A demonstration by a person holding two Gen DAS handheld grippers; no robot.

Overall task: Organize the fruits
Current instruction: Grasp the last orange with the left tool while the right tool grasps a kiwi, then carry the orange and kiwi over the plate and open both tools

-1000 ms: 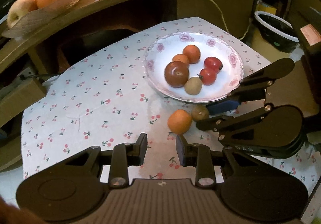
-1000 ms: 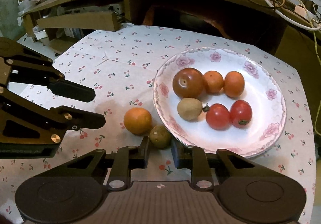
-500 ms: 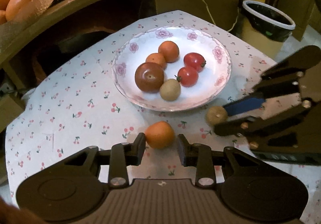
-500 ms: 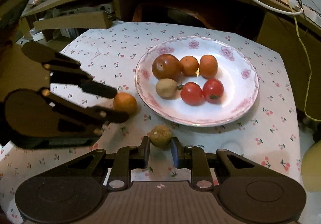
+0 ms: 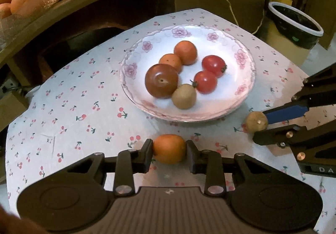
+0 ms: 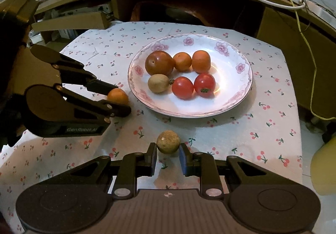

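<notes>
Six fruits: on the flowered plate (image 5: pixel 241 95), nothing blocking it.
Left gripper (image 5: pixel 169 151): pinching the orange fruit (image 5: pixel 169 148).
Right gripper (image 6: pixel 168 155): pads flanking the brown fruit (image 6: pixel 168 141); contact unclear.

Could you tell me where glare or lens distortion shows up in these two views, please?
Left wrist: warm, dim light, pale sheen on the plate, shelf edge bowed by the fisheye. Right wrist: brighter glare patch on the plate, corners vignetted black, fruit sharp.

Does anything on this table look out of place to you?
Two fruits lie off the plate on the cloth: an orange fruit between the left gripper fingers, and a brownish fruit between the right gripper fingers. Nothing looks spilled or broken.
</notes>
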